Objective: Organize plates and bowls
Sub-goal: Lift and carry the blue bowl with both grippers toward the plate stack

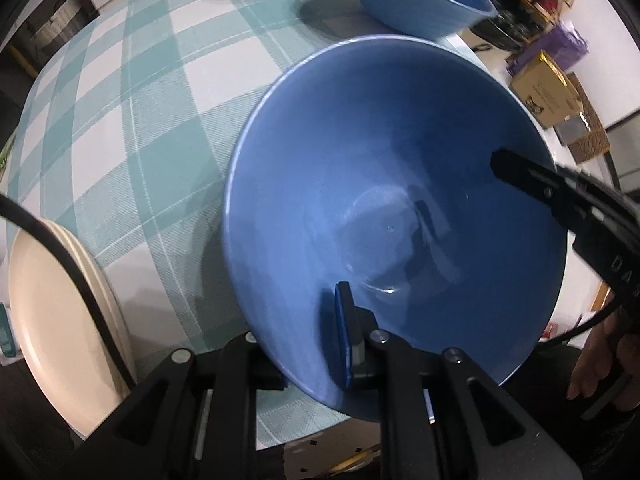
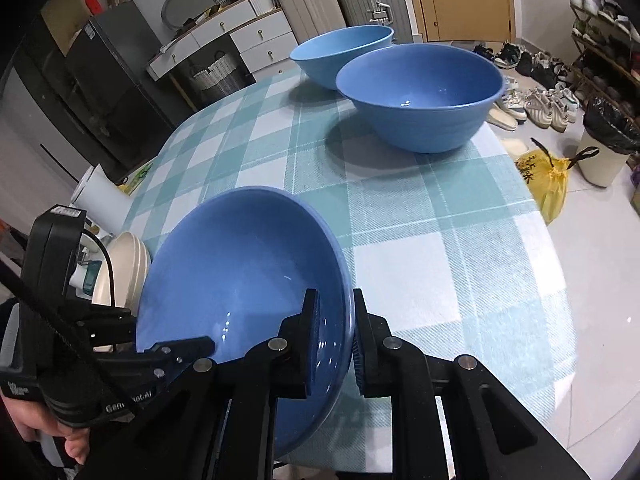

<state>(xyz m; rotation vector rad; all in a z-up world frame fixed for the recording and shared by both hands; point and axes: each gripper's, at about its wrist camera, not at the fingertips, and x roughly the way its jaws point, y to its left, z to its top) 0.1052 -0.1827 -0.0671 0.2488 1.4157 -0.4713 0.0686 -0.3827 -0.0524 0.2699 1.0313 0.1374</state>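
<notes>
A large blue bowl (image 1: 392, 184) is held tilted above the near edge of the checked table (image 1: 160, 128). My left gripper (image 1: 312, 344) is shut on its near rim, one finger inside and one outside. My right gripper (image 2: 334, 340) is shut on the bowl's (image 2: 240, 280) right rim, also one finger each side; it shows in the left wrist view (image 1: 532, 184). Two more blue bowls (image 2: 420, 96) (image 2: 340, 54) stand at the table's far end. A stack of cream plates (image 1: 60, 312) sits at the near left; it also shows in the right wrist view (image 2: 124, 268).
The table's right edge (image 2: 532, 208) drops to a floor with a yellow bag (image 2: 548, 184), a bin (image 2: 604, 148) and shoes. A white roll (image 2: 100, 196) stands off the table's left side. Cabinets and suitcases line the far wall.
</notes>
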